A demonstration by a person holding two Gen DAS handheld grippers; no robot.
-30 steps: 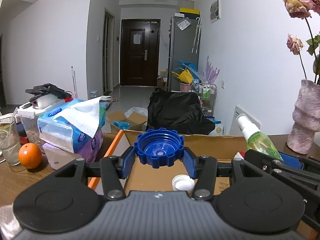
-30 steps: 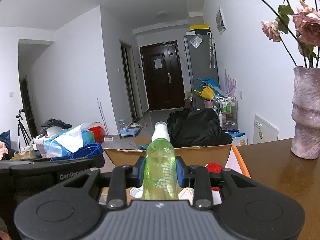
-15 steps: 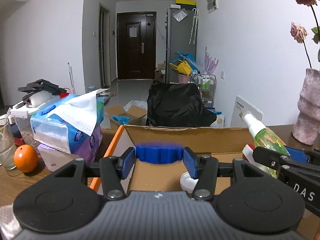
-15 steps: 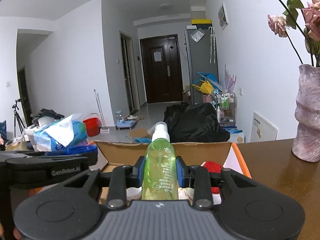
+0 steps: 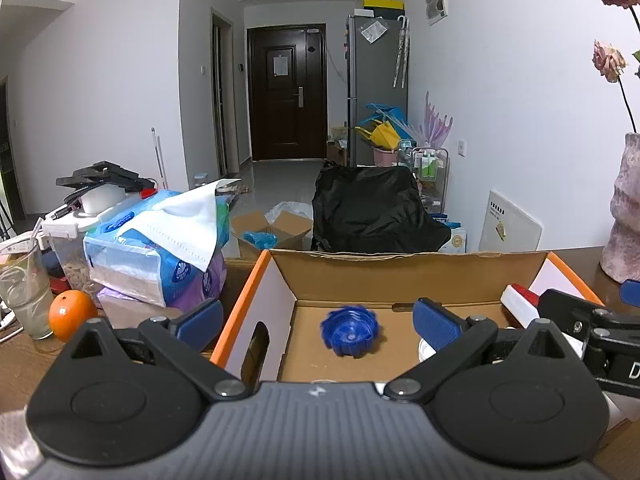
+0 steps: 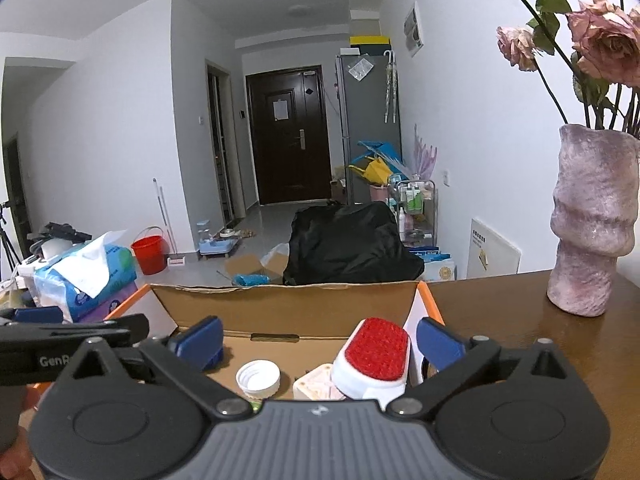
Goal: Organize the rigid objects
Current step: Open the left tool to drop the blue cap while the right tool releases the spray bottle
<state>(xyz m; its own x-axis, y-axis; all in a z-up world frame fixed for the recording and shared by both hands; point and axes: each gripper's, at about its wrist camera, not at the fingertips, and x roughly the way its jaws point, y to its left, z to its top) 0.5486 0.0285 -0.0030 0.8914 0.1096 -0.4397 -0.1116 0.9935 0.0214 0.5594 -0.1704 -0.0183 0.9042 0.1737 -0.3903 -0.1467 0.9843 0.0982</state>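
Cardboard box (image 5: 400, 276) with orange-edged flaps was observed on the wooden table (image 6: 520, 320), both tongs poised over it. Left gripper (image 5: 318, 320) was recorded with jaws just opened wide, nothing gripped; the blue cap (image 5: 351, 331), blurred, was seen between and beyond its pads, on or just above the box floor. Right gripper (image 6: 318, 340) was likewise just opened and released; the red-topped white brush (image 6: 376, 356) and white cap (image 6: 258, 378) were noted in the box between its pads, untouched.
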